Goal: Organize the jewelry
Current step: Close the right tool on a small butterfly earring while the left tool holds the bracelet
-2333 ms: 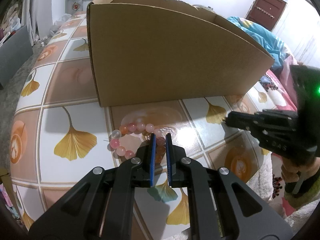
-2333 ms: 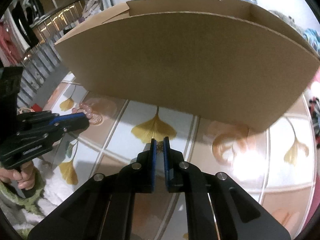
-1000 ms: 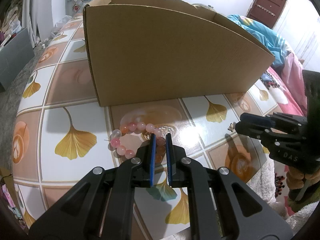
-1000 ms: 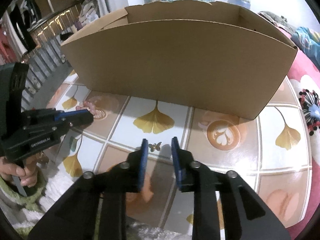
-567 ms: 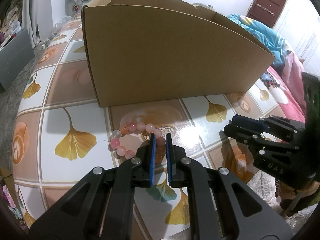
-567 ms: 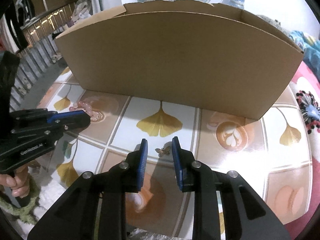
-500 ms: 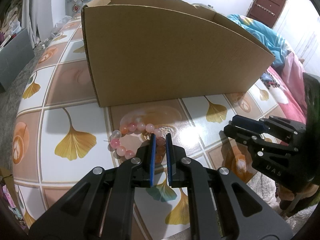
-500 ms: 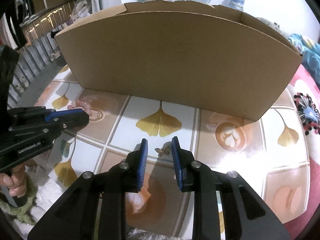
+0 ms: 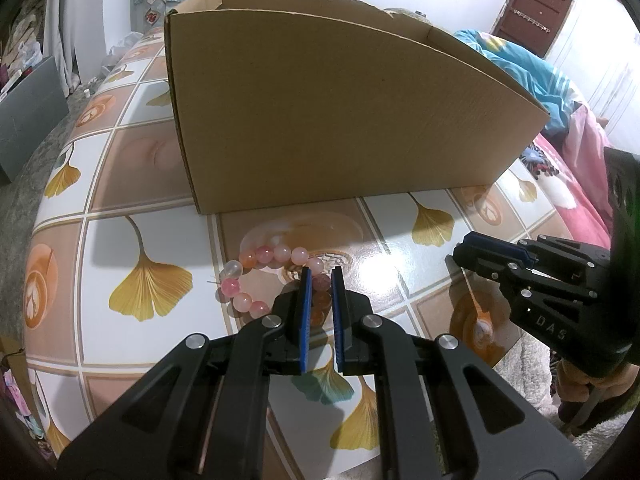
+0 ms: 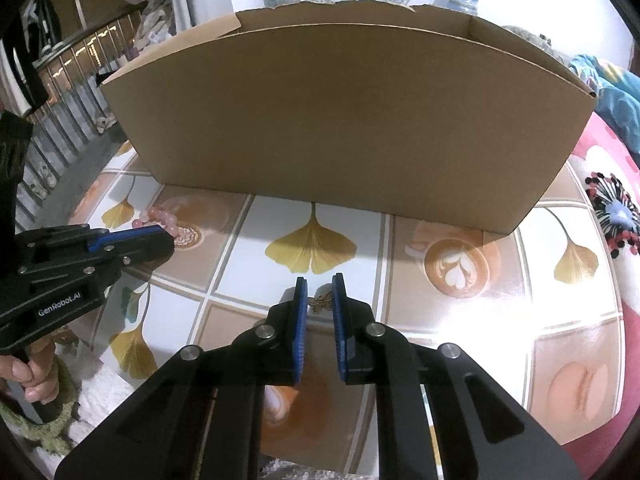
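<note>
While the left gripper (image 9: 319,280) stays clamped on the near side of the pink bead bracelet (image 9: 276,258), which lies on the tiled tabletop (image 9: 120,232) just in front of the cardboard box (image 9: 340,112) near its left corner, the right gripper (image 10: 319,287) is closing its jaws around a small brass butterfly charm (image 10: 320,303) lying between them, toward the table's near edge.

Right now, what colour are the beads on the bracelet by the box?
Pink, peach and one clear, on the bead bracelet; the left wrist view shows it best.
</note>
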A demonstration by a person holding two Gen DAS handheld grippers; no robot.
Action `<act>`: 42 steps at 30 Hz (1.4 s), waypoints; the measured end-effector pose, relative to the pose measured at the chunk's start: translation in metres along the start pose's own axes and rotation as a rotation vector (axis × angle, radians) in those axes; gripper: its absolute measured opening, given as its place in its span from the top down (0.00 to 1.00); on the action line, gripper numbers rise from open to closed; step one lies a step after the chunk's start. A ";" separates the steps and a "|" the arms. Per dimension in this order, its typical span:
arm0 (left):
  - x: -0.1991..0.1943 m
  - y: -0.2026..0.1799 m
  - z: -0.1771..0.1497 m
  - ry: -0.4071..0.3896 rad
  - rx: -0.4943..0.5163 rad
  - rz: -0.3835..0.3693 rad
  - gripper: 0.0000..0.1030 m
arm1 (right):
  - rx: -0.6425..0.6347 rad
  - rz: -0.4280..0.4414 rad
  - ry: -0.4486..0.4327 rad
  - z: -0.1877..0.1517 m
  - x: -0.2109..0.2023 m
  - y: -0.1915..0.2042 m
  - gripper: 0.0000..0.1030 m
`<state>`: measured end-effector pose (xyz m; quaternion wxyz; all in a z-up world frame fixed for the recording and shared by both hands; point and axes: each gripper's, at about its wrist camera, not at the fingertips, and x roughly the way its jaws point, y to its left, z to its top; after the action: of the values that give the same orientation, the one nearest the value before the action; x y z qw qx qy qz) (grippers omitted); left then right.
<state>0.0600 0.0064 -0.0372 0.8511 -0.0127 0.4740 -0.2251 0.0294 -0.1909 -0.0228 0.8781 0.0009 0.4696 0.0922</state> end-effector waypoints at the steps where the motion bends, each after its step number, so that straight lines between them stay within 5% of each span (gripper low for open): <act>1: 0.000 0.000 0.000 0.000 0.001 0.000 0.92 | 0.001 0.001 0.000 0.000 0.000 0.000 0.88; 5: 0.000 -0.001 0.001 -0.003 0.009 0.003 0.92 | 0.005 0.008 -0.004 0.000 -0.002 -0.001 0.95; 15: 0.001 -0.006 0.001 -0.013 0.043 0.015 0.92 | 0.042 0.040 -0.017 0.002 -0.015 -0.015 0.95; 22: 0.001 -0.004 0.001 -0.012 0.037 0.012 0.92 | 0.003 0.036 0.009 -0.005 -0.014 -0.009 0.78; 28: 0.002 -0.004 0.001 -0.013 0.038 0.012 0.92 | -0.058 0.018 0.019 -0.003 -0.005 -0.003 0.78; 34: 0.001 -0.004 0.000 -0.017 0.036 0.010 0.92 | -0.098 0.046 0.049 0.001 -0.002 -0.005 0.92; 42: 0.001 -0.003 -0.001 -0.021 0.040 0.007 0.92 | -0.064 0.070 0.041 0.001 -0.002 -0.011 0.92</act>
<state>0.0581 0.0036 -0.0375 0.8570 0.0035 0.4603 -0.2315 0.0312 -0.2021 -0.0220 0.8641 -0.0128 0.4839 0.1377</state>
